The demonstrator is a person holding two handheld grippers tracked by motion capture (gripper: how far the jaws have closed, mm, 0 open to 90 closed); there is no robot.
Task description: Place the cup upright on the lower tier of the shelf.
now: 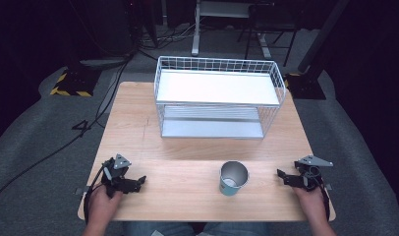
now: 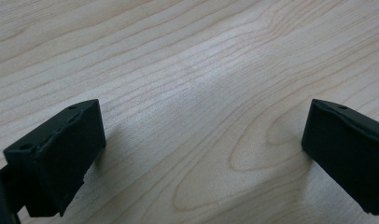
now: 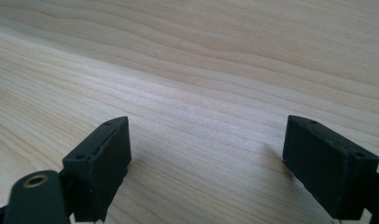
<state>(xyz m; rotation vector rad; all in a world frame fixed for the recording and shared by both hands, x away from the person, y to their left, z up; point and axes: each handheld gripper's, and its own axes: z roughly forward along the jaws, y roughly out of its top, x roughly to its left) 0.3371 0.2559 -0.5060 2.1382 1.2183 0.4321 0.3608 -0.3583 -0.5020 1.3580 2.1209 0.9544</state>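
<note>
Left gripper (image 1: 140,181) is resting low on the near left of the wooden table (image 1: 138,128), its jaws standing wide apart with nothing but bare wood grain between them in the left gripper view. Moving right, the metal cup (image 1: 233,178) is standing upright and open-mouthed near the front edge, a little right of centre, well apart from both tools. Behind it, at the far side, the white wire rack (image 1: 218,97) is sitting with its two shelves bare. On the near right, the right gripper (image 1: 282,175) is lying close to the table too, pointing inward toward the cup, jaws likewise spread and holding nothing.

Watching from here, I am thinking the cup is the risky part. It looks light and thin-walled, so a jaw nudging its side before closing could tip it or send it sliding toward the near edge. A grip taken only on the rim may slip on the smooth metal. Lifting it toward the rack, the wire front could catch the cup's base.
</note>
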